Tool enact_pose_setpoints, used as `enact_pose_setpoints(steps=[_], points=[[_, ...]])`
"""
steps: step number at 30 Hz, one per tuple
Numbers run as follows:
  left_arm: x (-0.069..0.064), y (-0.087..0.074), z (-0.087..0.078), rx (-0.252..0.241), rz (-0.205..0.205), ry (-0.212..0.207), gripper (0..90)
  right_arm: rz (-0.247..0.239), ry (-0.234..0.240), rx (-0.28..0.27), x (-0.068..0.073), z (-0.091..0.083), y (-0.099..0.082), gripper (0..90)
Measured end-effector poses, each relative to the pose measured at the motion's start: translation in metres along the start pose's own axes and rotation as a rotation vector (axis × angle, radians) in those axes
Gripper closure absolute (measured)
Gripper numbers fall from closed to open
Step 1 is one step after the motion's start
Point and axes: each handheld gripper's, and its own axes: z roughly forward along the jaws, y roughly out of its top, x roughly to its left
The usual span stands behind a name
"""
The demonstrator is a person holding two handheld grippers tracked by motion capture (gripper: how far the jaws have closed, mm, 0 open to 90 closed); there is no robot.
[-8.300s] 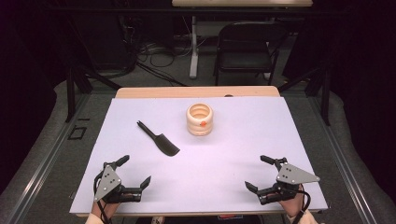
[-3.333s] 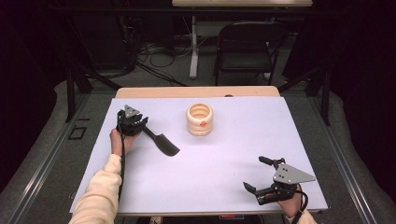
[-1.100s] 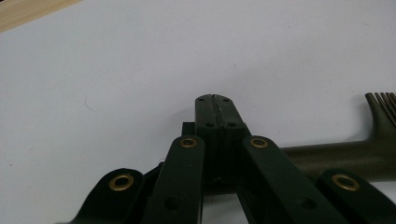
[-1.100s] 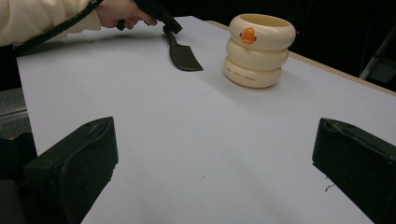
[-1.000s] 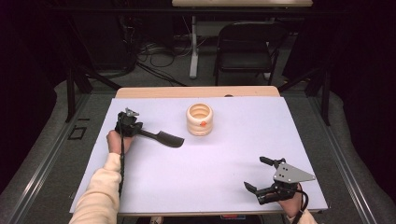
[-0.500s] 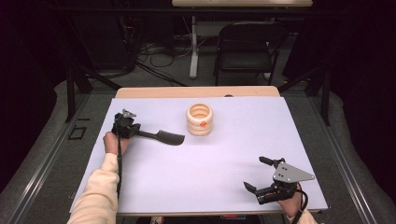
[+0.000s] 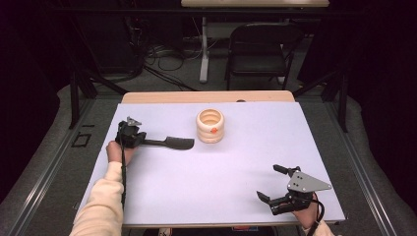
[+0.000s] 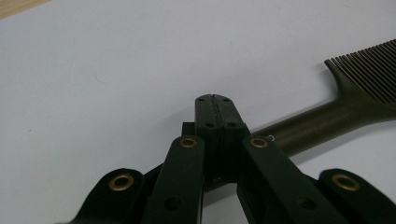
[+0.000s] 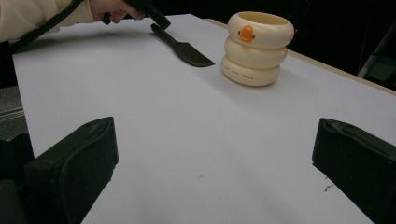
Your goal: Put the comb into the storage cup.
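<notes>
A dark comb [image 7: 172,143] lies nearly level across the white table's left part, teeth end toward a cream ringed cup [image 7: 210,125] with an orange mark. My left gripper [image 7: 141,140] is shut on the comb's handle end. In the left gripper view the jaws [image 8: 215,100] meet over the handle [image 8: 322,119], which runs off to the right toward the teeth. Near the front right edge my right gripper [image 7: 268,182] rests open with nothing between its jaws. The right gripper view [image 9: 210,158] looks across bare table at the cup [image 9: 257,44] and comb [image 9: 187,49].
White sheet [image 7: 221,187] covers the table, with a wooden strip [image 7: 206,96] at the far edge. A black folding chair [image 7: 260,46] and floor cables stand beyond the table. A cream sleeve [image 7: 105,201] comes in along the left front.
The left gripper came up from the front edge and closed on the comb's handle. The comb turned from slanted to nearly level. Over the last second it barely shifted. The right gripper stayed put.
</notes>
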Motion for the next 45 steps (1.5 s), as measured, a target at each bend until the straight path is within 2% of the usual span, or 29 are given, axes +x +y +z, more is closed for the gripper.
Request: enact_pose_setpoints(steps=[13, 25, 34, 37, 39, 45], points=[[-0.004, -0.002, -0.003, 0.012, 0.006, -0.013, 89.7, 0.004, -0.002, 0.002, -0.001, 0.000, 0.000, 0.0], [-0.008, -0.005, -0.011, 0.026, 0.030, -0.023, 89.8, 0.008, -0.006, 0.010, 0.000, 0.001, 0.000, 0.0], [-0.008, -0.009, -0.015, 0.037, 0.030, -0.021, 89.7, 0.009, -0.006, 0.007, -0.001, 0.001, 0.000, 0.0], [-0.009, -0.010, -0.016, 0.042, 0.016, -0.033, 89.7, 0.006, -0.005, 0.008, -0.001, 0.002, 0.000, 0.0], [-0.011, -0.011, -0.017, 0.054, 0.026, -0.041, 89.6, 0.007, -0.003, 0.007, -0.001, 0.002, 0.000, 0.0], [-0.017, -0.012, -0.019, 0.062, 0.043, -0.030, 89.4, 0.009, -0.001, 0.007, 0.000, 0.002, 0.000, 0.0]])
